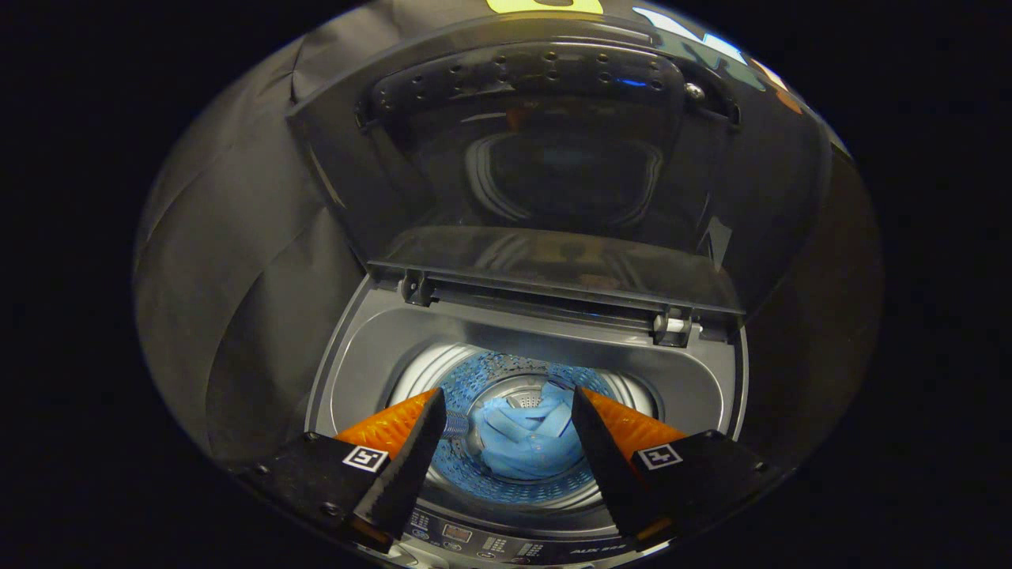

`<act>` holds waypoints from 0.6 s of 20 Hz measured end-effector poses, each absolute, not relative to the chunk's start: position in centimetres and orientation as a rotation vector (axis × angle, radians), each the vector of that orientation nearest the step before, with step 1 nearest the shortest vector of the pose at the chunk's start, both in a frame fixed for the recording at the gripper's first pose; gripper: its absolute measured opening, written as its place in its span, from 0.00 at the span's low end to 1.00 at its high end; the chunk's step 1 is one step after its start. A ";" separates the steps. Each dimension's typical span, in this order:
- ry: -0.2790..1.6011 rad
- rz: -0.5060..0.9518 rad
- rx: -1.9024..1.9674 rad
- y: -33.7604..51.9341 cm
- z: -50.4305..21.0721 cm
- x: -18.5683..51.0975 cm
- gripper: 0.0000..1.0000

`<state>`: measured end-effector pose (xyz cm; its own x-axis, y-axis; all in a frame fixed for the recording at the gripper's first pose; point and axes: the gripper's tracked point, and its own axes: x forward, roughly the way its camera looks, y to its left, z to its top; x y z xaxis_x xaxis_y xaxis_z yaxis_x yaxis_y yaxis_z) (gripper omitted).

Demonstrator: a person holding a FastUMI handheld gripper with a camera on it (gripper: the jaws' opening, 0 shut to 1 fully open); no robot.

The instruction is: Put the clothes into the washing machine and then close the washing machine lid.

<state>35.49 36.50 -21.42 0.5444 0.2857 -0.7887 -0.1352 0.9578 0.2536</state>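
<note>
A top-loading washing machine [696, 395] stands below me with its dark, see-through lid [553, 158] raised upright at the back. Light blue clothes [526, 442] lie bunched at the bottom of the steel drum [431, 371]. My gripper [506, 407] hovers above the drum mouth with its fingers spread wide apart, and nothing is held between them. The clothes show through the gap between the fingers, well below them.
The machine's control panel [506, 544] runs along the near edge under the fingers. Lid hinges [415, 288] sit at the back rim. Black cloth wall [237, 276] surrounds the machine on both sides and behind.
</note>
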 end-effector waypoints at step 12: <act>0.803 0.275 0.226 36.5 -12.4 36.8 0.98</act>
<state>36.79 36.54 -12.42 0.6621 0.3257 -0.6749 -0.1554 0.9407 0.3014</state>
